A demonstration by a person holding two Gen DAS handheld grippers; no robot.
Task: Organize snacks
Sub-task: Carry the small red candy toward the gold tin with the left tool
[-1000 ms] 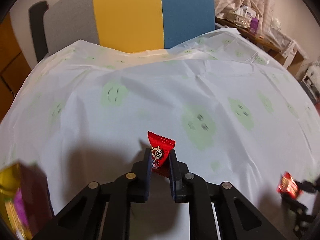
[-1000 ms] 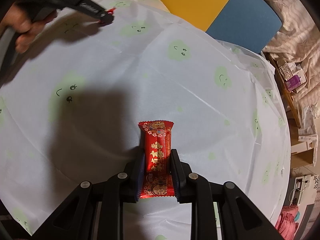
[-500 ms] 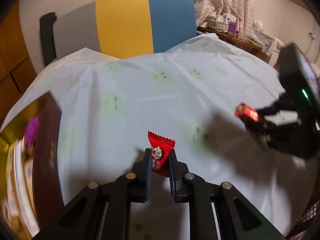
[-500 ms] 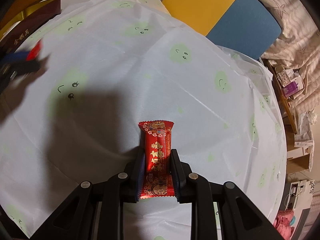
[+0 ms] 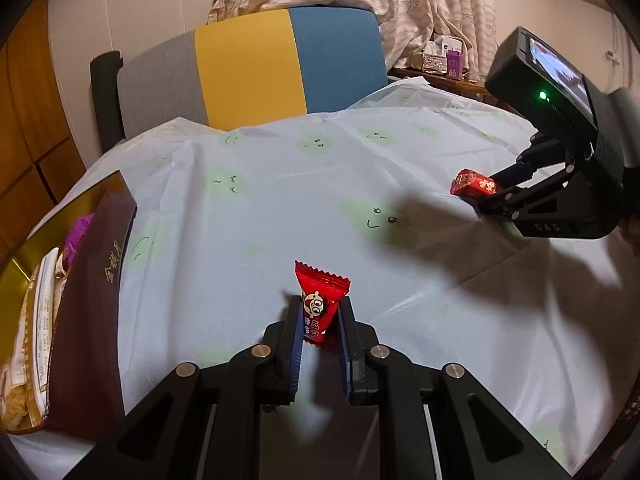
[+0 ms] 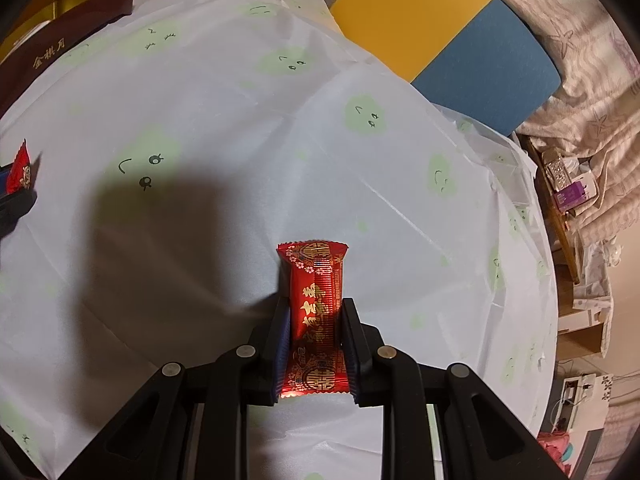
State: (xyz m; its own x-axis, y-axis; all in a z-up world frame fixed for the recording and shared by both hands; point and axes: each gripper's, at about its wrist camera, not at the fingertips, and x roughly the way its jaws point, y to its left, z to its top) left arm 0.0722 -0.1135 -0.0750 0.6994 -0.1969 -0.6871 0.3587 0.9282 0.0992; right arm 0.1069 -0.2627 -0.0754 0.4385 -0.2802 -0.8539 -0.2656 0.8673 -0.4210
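the small red candy with a cartoon face [image 5: 320,304] sits pinched between the fingers of the left gripper [image 5: 320,320], held upright above the white tablecloth with green smiley faces [image 5: 280,200]. only the left wrist view shows the open dark-red gift box [image 5: 96,280] from the side, with snack packets inside, lying just left of that gripper. the right wrist view alone shows the long red wrapper with gold characters [image 6: 316,312] clamped lengthwise in the right gripper [image 6: 314,320], its jaws pressed against both sides. a grey, yellow and blue chair back [image 5: 248,68] stands behind the table.
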